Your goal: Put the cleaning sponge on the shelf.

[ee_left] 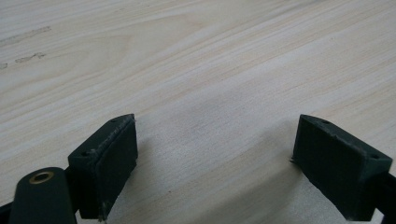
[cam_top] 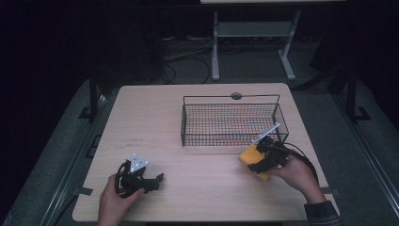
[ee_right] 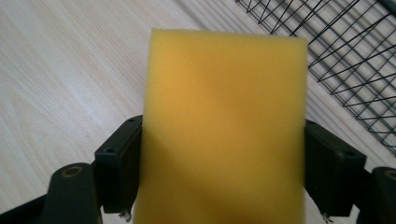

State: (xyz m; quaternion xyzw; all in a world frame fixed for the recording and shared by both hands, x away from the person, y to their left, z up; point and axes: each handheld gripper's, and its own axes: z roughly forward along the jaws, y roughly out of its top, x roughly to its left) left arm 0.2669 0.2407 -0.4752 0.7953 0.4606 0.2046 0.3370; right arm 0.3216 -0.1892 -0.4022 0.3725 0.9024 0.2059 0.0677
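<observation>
The right tool clamps the yellow sponge just beside the wire basket; the soft foam could catch its rim. The left tool rests with jaws apart.

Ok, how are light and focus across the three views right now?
High view: pale wooden table lit, surroundings nearly black. Right gripper view: yellow foam sponge close and soft-edged, black wire basket sharper. Left gripper view: crisp wood grain, soft shadow between the open jaws.
</observation>
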